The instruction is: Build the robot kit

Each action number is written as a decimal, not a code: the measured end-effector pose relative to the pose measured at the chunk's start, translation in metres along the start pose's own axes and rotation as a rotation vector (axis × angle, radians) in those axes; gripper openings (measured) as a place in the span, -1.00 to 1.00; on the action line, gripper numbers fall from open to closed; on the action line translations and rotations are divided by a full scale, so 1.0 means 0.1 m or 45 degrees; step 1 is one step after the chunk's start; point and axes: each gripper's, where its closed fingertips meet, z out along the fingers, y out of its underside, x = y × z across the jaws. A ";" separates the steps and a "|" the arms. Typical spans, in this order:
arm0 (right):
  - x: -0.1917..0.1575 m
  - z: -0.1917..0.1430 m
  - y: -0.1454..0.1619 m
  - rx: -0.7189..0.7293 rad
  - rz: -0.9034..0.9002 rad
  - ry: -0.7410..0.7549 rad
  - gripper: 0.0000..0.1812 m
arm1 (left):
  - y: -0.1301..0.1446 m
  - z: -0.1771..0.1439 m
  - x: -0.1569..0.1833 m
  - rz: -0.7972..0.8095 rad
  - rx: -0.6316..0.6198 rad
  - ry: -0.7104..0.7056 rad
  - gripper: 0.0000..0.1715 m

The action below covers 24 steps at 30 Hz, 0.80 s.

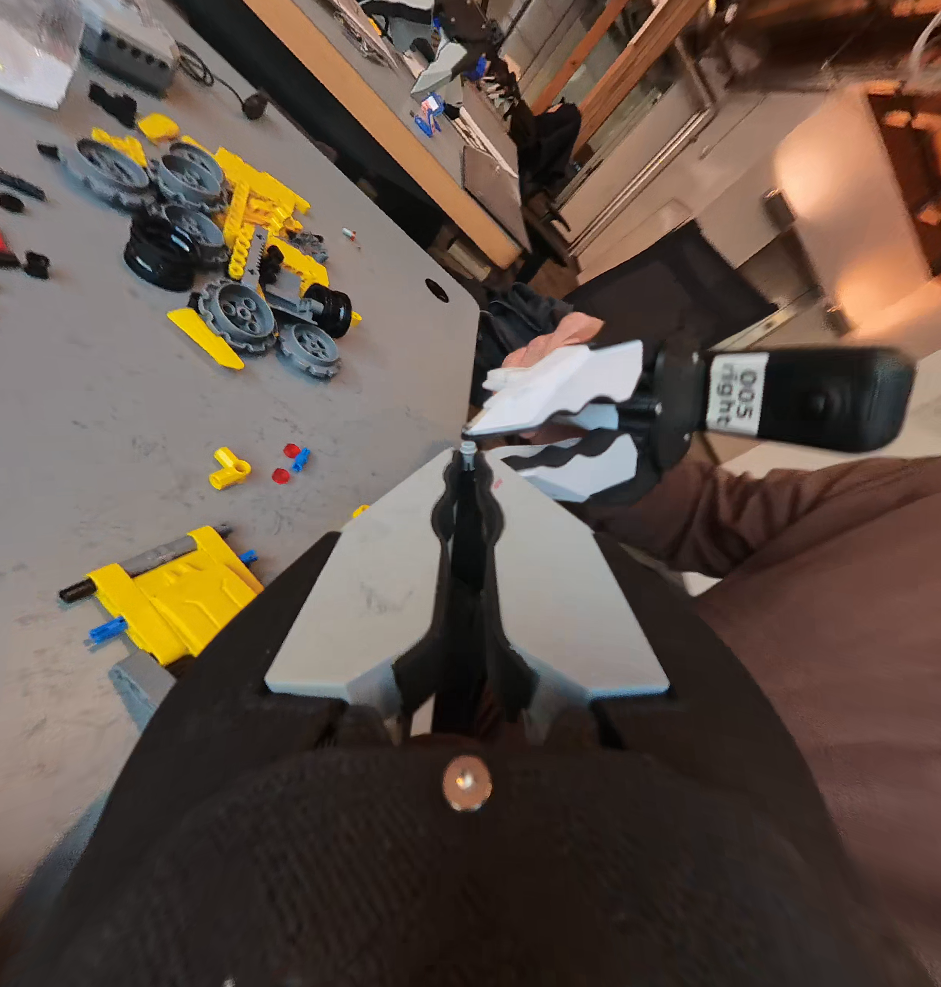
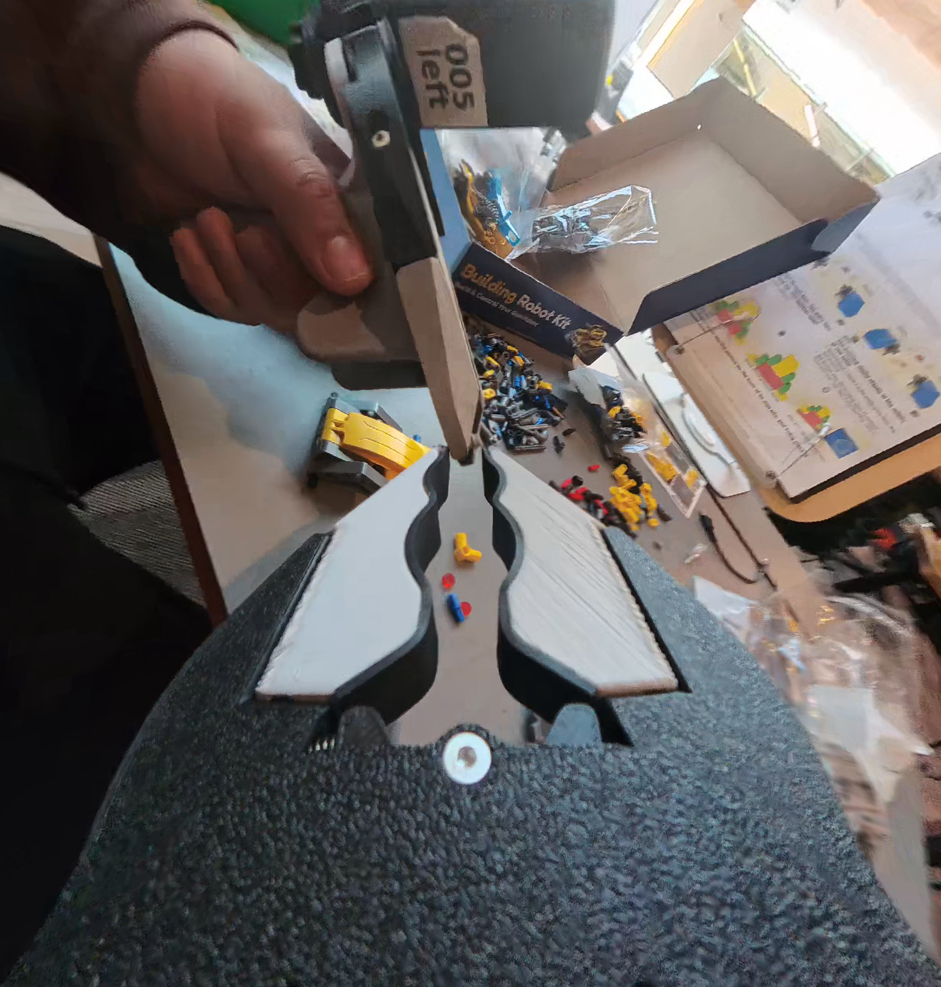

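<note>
My left gripper (image 1: pixel 468 460) is shut on a thin dark pin with a light grey tip (image 1: pixel 468 447) and holds it above the grey table's (image 1: pixel 110 406) edge. My right gripper (image 2: pixel 464 453) is open, and the left gripper's tip (image 2: pixel 465 451) sits between its fingertips. In the left wrist view the right gripper (image 1: pixel 487 446) comes in from the right, its white fingers (image 1: pixel 564 384) spread around the pin. A hand (image 2: pixel 254 176) holds the left gripper. Below lie a yellow elbow connector (image 2: pixel 465 549), two red studs (image 2: pixel 448 580) and a blue pin (image 2: pixel 455 607).
A yellow panel assembly (image 1: pixel 174 593) lies near the table edge. A partly built yellow vehicle with grey wheels (image 1: pixel 233 240) lies farther back. An open cardboard box (image 2: pixel 671 224), a pile of small parts (image 2: pixel 516 395), bags and an instruction sheet (image 2: pixel 831 347) fill the far side. Left tips and right tips are each some 11 centimetres from the yellow elbow connector (image 2: pixel 465 549). My left wrist view (image 1: pixel 231 469) looks at it from another angle.
</note>
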 end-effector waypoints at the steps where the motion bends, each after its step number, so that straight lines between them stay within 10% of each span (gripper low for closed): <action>1: 0.00 -0.03 0.01 0.021 0.082 -0.046 -0.89 | 0.00 0.00 0.01 0.085 -0.003 -0.036 -0.98; 10: 0.07 -0.12 0.02 0.078 0.957 -0.463 -0.90 | 0.04 0.02 -0.08 1.206 -0.206 -0.686 -0.99; 24: 0.00 -0.07 0.08 -0.022 1.196 -0.504 -0.96 | 0.01 0.07 -0.14 1.527 -0.234 -0.969 -0.99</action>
